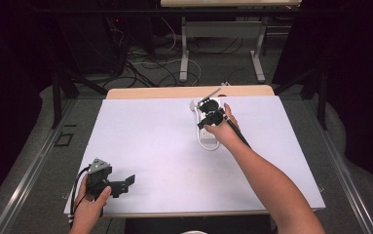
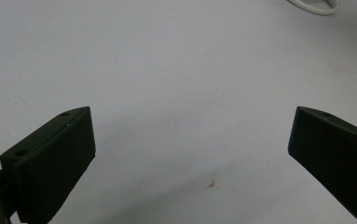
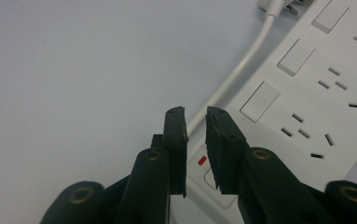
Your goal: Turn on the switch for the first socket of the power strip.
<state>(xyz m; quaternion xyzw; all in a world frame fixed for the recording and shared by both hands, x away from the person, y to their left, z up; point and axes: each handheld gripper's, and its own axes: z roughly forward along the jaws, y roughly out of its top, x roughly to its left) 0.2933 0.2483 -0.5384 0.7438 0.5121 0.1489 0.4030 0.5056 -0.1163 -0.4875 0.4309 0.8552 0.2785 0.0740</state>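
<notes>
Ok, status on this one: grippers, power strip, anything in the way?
Left gripper open, idle near table edge. Right gripper nearly shut, empty, over the power strip at its red-marked switch. Cord alongside; nothing blocking.

Middle of the white sheet [image 1: 155,141]: wide open – loads of room to move.
Far right: power strip [image 3: 325,88] and its white cable [image 3: 241,70] lie in the way.
Right gripper [image 3: 195,122]: over the strip's end, jaws nearly closed.
Left gripper [image 2: 190,140]: bare sheet ahead.

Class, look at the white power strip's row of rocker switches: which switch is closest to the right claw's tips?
The switch at the strip's near end, directly under the right claw, marked by a small red indicator. The other three switches lie farther along the power strip.
</notes>
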